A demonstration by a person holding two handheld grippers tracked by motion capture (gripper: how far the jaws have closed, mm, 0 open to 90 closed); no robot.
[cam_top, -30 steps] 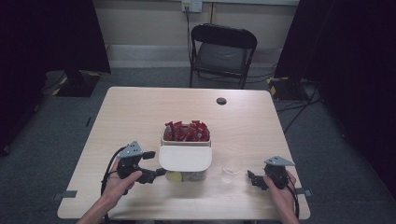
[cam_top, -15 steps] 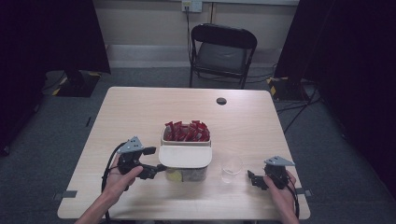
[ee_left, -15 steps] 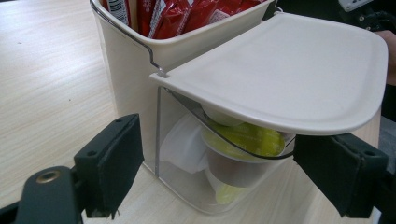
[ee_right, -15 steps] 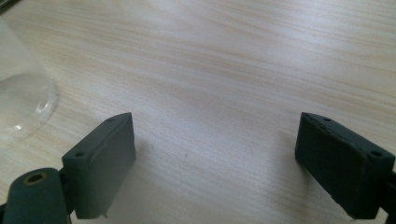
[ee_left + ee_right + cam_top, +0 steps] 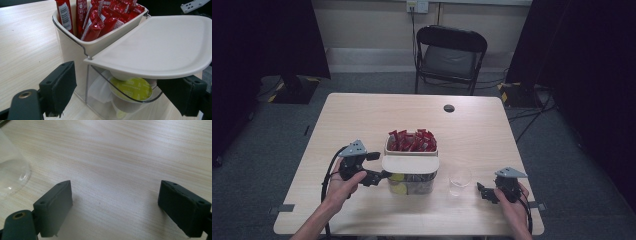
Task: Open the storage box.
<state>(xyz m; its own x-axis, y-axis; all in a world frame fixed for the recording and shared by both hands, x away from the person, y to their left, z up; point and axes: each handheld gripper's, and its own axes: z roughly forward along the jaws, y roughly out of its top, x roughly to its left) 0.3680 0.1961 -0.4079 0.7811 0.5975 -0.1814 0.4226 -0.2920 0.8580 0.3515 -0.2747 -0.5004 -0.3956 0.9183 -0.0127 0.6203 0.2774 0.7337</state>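
Jaws of the left gripper [image 5: 379, 176] stand wide apart and hold nothing; in the left gripper view they flank the near lower part of the container [image 5: 75, 53], one pad low to the left of its corner, the other off to the right beneath the lid. That cream lid [image 5: 160, 47] juts out level over a clear front compartment, where a green-topped capsule [image 5: 131, 87] lies just ahead of the gap between the jaws. Behind it, the upper bin is packed with upright red sachets [image 5: 96, 18], well above the jaw line. The spread looks set either to take the clear compartment's walls or to come at the lid's edge; I judge the lid the likelier aim, since it blocks the way to the capsules.

The right gripper [image 5: 486, 193] rests low on the table [image 5: 120, 157], jaws likewise wide and empty, with the clear glass [image 5: 11, 172] just beyond its left jaw, apparently waiting its turn.
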